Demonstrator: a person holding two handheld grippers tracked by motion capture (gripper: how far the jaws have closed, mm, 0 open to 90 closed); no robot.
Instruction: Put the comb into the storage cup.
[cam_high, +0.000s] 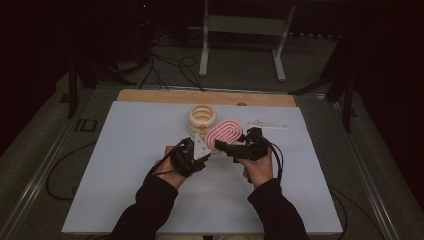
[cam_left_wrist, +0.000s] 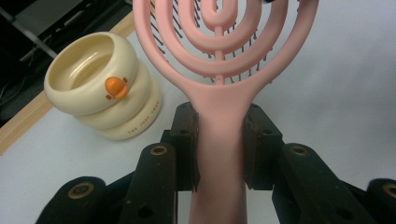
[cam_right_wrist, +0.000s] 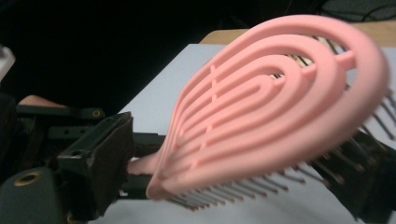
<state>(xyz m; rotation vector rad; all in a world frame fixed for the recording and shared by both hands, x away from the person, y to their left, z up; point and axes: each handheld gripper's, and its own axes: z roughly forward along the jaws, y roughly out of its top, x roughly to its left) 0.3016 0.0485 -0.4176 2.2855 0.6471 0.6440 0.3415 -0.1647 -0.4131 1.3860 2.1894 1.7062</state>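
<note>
A pink vented hairbrush (cam_high: 224, 134) is held above the white mat, its oval head pointing away from the person. My left gripper (cam_high: 202, 145) is shut on its handle (cam_left_wrist: 219, 154), with both pads (cam_left_wrist: 187, 140) pressed against the handle's sides. In the right gripper view the brush head (cam_right_wrist: 280, 107) lies tilted between the wide jaws of my right gripper (cam_right_wrist: 233, 186), bristles down toward the right jaw. I see no firm press by its pads. In the high view my right gripper (cam_high: 236, 145) sits at the head's right side.
A cream ringed container (cam_high: 202, 117) with an orange duck beak (cam_left_wrist: 115, 87) stands just beyond the brush. A small pale item (cam_high: 267, 124) lies at the back right of the white mat (cam_high: 125, 165). Cables and a metal stand (cam_high: 240, 25) lie past the wooden table edge (cam_high: 150, 95).
</note>
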